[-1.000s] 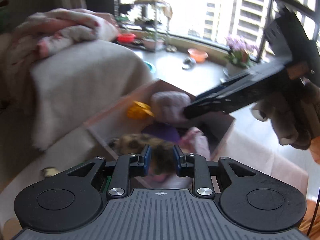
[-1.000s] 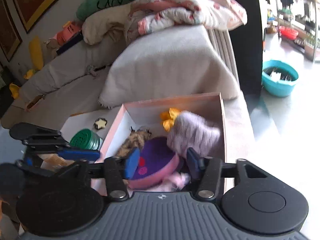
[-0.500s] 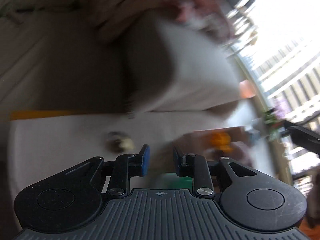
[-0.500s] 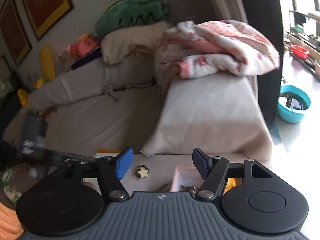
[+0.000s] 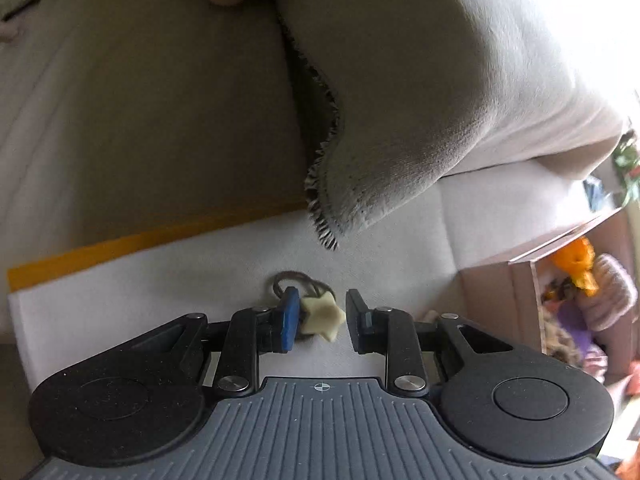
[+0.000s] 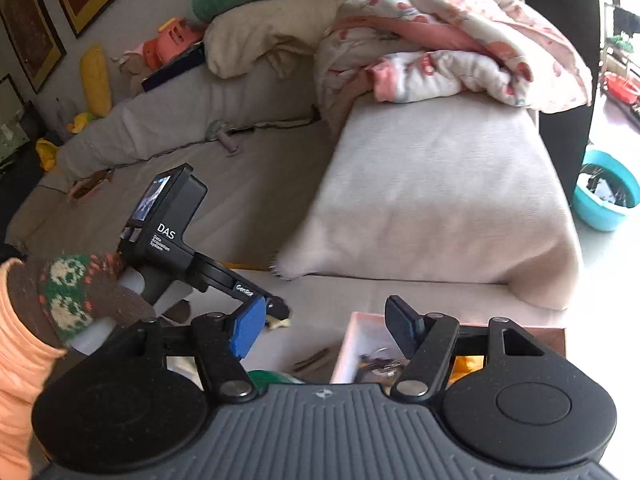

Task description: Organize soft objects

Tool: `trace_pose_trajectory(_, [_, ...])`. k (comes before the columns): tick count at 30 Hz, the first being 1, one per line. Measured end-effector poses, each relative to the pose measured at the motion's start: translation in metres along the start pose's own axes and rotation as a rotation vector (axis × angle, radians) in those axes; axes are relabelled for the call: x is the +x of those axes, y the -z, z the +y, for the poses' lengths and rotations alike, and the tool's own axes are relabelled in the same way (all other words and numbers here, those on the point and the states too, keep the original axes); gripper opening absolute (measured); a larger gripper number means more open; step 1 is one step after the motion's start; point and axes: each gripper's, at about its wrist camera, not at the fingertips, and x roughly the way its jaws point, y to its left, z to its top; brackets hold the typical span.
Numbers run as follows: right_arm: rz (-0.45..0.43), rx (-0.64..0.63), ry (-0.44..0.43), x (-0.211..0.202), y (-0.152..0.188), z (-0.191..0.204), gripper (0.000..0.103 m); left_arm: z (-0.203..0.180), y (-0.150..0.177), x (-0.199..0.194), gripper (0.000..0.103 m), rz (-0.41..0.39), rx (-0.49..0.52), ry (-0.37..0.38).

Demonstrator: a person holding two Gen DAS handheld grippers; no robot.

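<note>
A small cream star-shaped soft piece (image 5: 323,316) lies on the white surface (image 5: 140,292), with a dark hair-tie loop (image 5: 292,280) just behind it. My left gripper (image 5: 322,297) points down over it, jaws narrowly apart. The star sits between the pads, against the blue left one, with a gap on the right. In the right wrist view the left gripper (image 6: 276,312), held by a hand in a knit cuff (image 6: 68,292), hovers over the star (image 6: 280,323). My right gripper (image 6: 325,308) is open and empty above the pink box (image 6: 352,340).
The pink box (image 5: 492,280) holds an orange toy (image 5: 576,268), a lilac plush (image 5: 612,296) and other soft things. A beige fringed blanket (image 5: 440,100) hangs near the star. Pillows and a pink quilt (image 6: 440,48) pile up on the sofa. A green round item (image 6: 272,378) lies beside the box.
My left gripper swung away from the box to the white surface and tipped down over the star. My right gripper drew back and up from the box, and its jaws stand wider.
</note>
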Motion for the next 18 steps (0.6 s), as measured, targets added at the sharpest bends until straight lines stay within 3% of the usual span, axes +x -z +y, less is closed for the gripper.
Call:
trace_pose_trajectory(5, [0.002, 0.014, -0.013, 0.005, 0.006, -0.014, 0.067, -0.012, 0.006, 0.005, 0.042, 0.058, 0.076, -0.091])
trace_pose_trajectory(10, [0.004, 0.008, -0.019, 0.01, 0.01, -0.014, 0.067, -0.014, 0.008, 0.005, 0.044, 0.058, 0.095, -0.083])
trace_pose_trajectory(13, [0.009, 0.007, -0.022, 0.01, 0.009, -0.01, 0.067, -0.015, 0.009, 0.004, 0.035, 0.047, 0.123, -0.06])
trace_pose_trajectory(14, [0.009, 0.005, -0.017, 0.009, 0.009, -0.008, 0.067, -0.01, 0.011, 0.002, 0.02, 0.042, 0.125, -0.053])
trace_pose_trajectory(18, [0.024, 0.02, 0.02, 0.001, 0.003, 0.0, 0.067, 0.007, 0.024, -0.017, 0.018, -0.011, 0.093, 0.036])
